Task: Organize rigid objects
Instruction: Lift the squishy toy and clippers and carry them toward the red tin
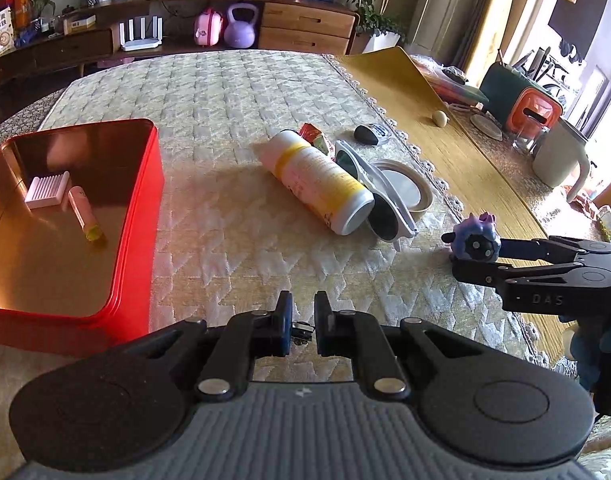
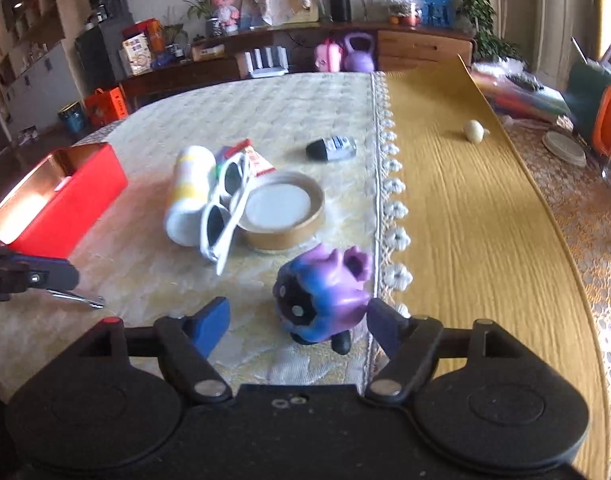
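Observation:
My right gripper stands open around a purple and blue toy figure that sits on the quilted cloth; the toy lies close to the right finger. In the left wrist view the same toy is at the right, between the right gripper's fingers. My left gripper is shut on a small metal tool, whose tip sticks out at the left of the right wrist view. The red tin holds a white ridged piece and a pink tube.
On the cloth lie a white and yellow bottle, white sunglasses, a round lid, a red packet and a small dark-capped bottle. A yellow mat with a pale ball and a mug lie to the right.

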Available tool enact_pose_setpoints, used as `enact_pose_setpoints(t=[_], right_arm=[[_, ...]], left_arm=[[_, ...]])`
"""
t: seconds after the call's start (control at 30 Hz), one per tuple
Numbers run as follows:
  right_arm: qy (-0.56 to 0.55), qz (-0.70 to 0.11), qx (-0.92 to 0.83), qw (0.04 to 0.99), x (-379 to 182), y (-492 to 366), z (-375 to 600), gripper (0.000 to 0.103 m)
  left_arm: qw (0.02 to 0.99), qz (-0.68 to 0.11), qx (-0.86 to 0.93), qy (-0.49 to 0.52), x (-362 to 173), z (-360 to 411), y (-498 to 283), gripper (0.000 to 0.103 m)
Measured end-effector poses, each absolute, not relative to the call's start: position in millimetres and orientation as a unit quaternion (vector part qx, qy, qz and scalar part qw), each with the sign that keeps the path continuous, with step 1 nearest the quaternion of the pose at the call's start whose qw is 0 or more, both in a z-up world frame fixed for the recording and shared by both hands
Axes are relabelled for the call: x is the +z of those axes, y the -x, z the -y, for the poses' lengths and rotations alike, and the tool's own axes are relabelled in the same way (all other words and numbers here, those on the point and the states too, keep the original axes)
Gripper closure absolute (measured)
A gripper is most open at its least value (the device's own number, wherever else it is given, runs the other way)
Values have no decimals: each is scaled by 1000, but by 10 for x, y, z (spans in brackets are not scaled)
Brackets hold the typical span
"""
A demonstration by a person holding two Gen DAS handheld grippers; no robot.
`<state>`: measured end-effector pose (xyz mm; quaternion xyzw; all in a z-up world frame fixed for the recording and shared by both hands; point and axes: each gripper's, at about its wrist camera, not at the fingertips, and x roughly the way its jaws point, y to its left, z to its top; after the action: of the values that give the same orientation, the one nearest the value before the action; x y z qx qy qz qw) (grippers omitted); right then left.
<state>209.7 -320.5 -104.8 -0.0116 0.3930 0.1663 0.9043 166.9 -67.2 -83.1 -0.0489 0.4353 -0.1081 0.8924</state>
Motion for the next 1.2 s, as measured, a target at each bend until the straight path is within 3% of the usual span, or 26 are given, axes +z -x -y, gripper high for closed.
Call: enact_pose_setpoints(t=[0.17,0.3,0.5,0.63,0.7,0.77,0.8,1.03,1.13,1.2], right_arm=[[2,-396,142,907,-1133,-2161,3263,50],[-4,-392,140,909,-1141,-2152,3303,53],[4,-384,132,914,-1106,-2091,3270,72],[14,-392,138,910,-1105,-2099,3255,69],[18,-397,139,907,-1114,-2105,3247,55],[30,-386,133,913,-1102,-2096,3230,27],[32,-380,131,915,-1093,-2099,3226,24],[48,-375,133,916,-1095,-2318,3166,28],[46,-379,133,915,-1127,-2403,3165,39],[45,-378,130,916,-1134,-2418,3171,42]], left_arm=[[891,-438,-107,50,-848,658,-1671,92],[891,-438,-106,51,-847,658,-1671,92],[891,-438,-105,52,-834,634,-1664,92],[892,-436,-104,54,-815,623,-1657,92],[892,-436,-104,54,-811,628,-1656,92],[892,-437,-104,54,-816,634,-1664,92],[891,-438,-104,53,-819,638,-1668,92],[890,-442,-104,51,-848,654,-1697,92],[890,-442,-103,50,-848,659,-1703,92],[890,-442,-103,51,-848,658,-1700,92]])
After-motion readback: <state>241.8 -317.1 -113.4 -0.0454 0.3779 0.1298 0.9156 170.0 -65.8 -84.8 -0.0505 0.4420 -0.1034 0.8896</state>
